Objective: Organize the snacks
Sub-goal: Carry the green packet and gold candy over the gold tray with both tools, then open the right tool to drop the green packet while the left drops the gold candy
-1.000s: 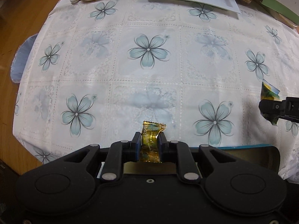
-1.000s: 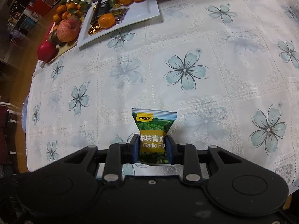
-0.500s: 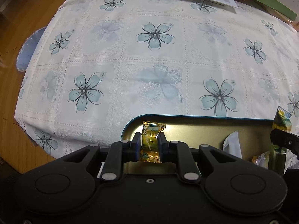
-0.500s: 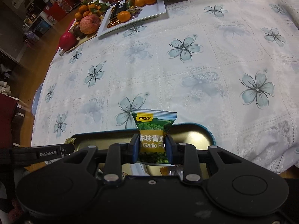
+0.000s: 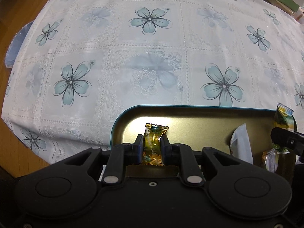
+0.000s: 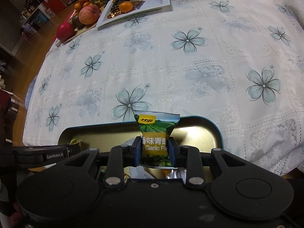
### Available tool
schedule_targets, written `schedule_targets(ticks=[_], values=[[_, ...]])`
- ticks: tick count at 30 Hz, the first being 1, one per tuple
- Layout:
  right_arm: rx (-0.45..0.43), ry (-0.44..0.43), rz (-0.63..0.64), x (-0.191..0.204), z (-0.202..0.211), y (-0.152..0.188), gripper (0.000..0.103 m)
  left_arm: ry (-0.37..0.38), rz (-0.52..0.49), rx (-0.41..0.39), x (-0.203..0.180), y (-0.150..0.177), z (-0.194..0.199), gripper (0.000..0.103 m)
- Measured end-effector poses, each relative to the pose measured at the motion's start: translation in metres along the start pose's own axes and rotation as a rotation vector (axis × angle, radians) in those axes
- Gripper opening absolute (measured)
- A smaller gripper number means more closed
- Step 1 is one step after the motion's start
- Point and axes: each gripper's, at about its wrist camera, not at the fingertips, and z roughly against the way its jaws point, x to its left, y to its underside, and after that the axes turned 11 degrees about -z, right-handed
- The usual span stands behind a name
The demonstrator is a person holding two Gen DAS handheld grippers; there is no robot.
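Both snacks are now carried over the tray.

The amber candy (image 5: 153,144) is pinched in the left gripper (image 5: 152,146) and the green garlic packet (image 6: 154,138) in the right gripper (image 6: 154,149); below and just ahead the tray (image 5: 190,108) has come into view (previously only tablecloth (image 5: 150,66) was seen), so release seems near.

The tray's (image 6: 216,131) near half is hidden behind the gripper body, so the packets (image 6: 171,172) in there are barely readable.
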Motion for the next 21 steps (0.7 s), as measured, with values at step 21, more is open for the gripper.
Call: schedule_targets(ticks=[21], values=[[0.105,0.045,0.009,0.007,-0.023,0.000,0.031,-0.059,-0.076,-0.044,-0.017,-0.006,0.002,0.031]])
